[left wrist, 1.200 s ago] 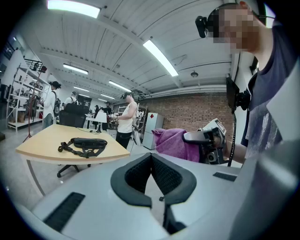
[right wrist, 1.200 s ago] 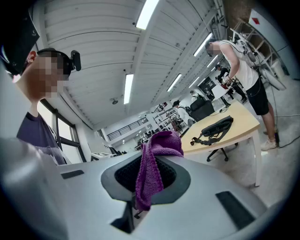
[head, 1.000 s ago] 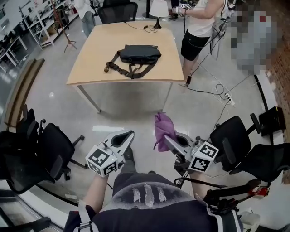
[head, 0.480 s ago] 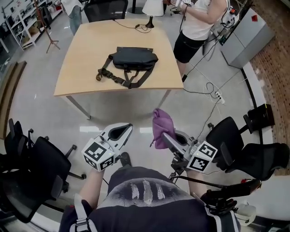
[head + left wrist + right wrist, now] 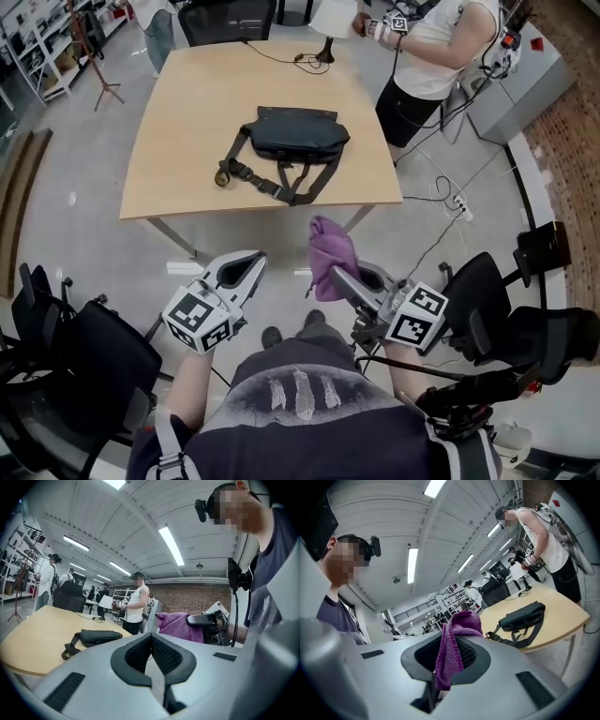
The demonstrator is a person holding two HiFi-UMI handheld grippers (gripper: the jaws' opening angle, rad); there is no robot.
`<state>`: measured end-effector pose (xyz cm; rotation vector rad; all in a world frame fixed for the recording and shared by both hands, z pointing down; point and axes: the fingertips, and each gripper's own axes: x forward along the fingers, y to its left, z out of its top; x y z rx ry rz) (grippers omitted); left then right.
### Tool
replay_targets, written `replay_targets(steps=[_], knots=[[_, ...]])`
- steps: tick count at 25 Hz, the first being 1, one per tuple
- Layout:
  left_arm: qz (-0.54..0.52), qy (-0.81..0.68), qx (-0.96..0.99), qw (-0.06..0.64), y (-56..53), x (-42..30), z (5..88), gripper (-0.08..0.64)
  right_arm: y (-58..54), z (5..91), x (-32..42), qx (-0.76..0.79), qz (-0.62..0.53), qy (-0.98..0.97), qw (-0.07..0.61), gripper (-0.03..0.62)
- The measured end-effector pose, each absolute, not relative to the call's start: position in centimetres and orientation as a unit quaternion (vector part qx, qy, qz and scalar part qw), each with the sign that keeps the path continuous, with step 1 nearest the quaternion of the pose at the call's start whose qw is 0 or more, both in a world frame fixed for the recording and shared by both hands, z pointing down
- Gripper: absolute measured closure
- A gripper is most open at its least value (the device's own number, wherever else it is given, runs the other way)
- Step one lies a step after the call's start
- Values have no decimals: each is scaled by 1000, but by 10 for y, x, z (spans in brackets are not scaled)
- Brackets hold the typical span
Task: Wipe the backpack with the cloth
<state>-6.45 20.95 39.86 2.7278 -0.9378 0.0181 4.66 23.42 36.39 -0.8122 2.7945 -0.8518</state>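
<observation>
A dark backpack [image 5: 293, 134] lies flat on the wooden table [image 5: 178, 122], its straps trailing toward the near edge; it also shows in the left gripper view [image 5: 96, 636] and the right gripper view [image 5: 520, 614]. My right gripper [image 5: 339, 275] is shut on a purple cloth [image 5: 330, 250], which drapes over its jaws [image 5: 452, 651]. It hovers over the floor short of the table's near edge. My left gripper [image 5: 244, 269] is shut with nothing in it [image 5: 151, 641], level with the right one.
A person [image 5: 431, 56] stands at the table's far right corner. A lamp [image 5: 328, 23] and cable sit at the far edge. Black office chairs stand at left [image 5: 84, 366] and right [image 5: 497, 309]. Cables and a power strip [image 5: 461, 203] lie on the floor.
The view has closed in on the table, so the backpack sits nearer. Both grippers keep their pose, the cloth still held in the right one.
</observation>
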Motion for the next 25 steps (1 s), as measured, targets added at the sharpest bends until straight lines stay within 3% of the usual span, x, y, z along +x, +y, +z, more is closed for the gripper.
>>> replay_targets(steps=[7,13,18,25], knots=[[20,-350,928,127,142,-75,403,552,143,379,57,-274,-272,922,33,561],[40,-373,916,140,60,-50,407,551,9,407,118,-343,-230,910,-28,561],[56,-393,905,152,-10,-22,411,552,-138,445,180,-423,-144,885,-133,561],[81,-431,884,160,-76,-5,416,552,-281,579,216,-442,-84,818,-359,561]])
